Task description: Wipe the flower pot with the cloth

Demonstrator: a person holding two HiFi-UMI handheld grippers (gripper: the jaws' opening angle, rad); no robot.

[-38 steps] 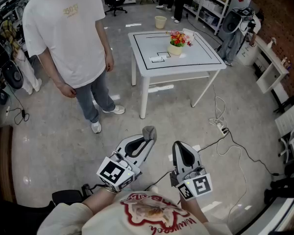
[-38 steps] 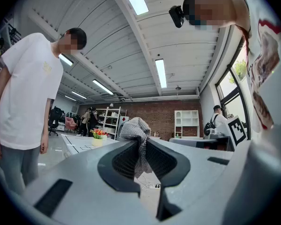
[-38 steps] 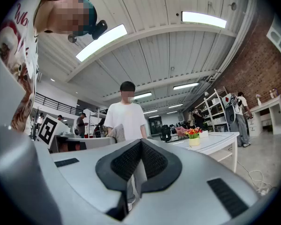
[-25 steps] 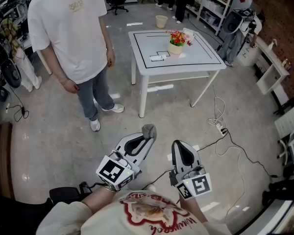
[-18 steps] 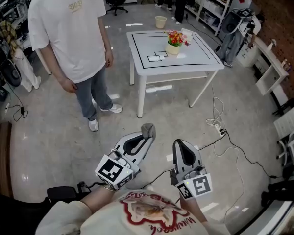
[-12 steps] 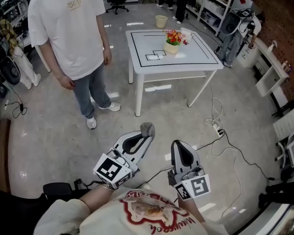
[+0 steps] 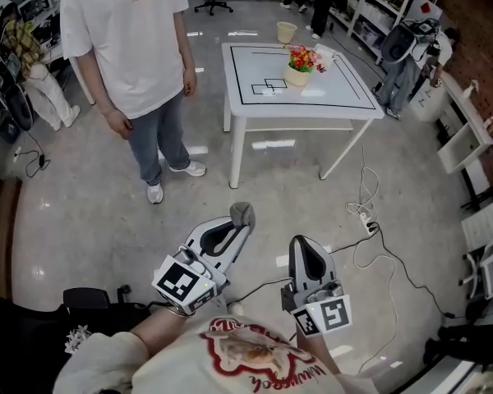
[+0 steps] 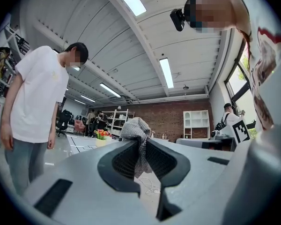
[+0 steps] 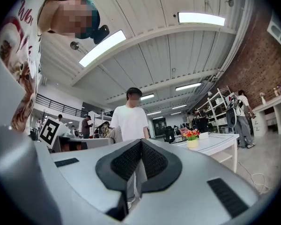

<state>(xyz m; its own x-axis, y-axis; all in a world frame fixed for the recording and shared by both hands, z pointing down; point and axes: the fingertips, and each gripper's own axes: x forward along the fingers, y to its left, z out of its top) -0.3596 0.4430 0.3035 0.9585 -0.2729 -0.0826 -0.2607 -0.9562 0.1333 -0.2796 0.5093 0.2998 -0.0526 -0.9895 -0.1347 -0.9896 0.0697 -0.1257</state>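
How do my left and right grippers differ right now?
The white-and-black left gripper has its jaws shut on a crumpled grey cloth; the matching right gripper is shut on nothing. In the head view the left gripper slants rightward, while the right gripper points straight up the picture. Both hang over the floor.

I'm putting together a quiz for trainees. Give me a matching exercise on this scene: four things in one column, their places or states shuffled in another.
1 cloth
2 flower pot
3 right tongs
4 person in white T-shirt

A shut, empty
B standing on the floor
C on the white table
D pinched in the left tongs

Pairs: 1-D, 2-C, 3-A, 4-B
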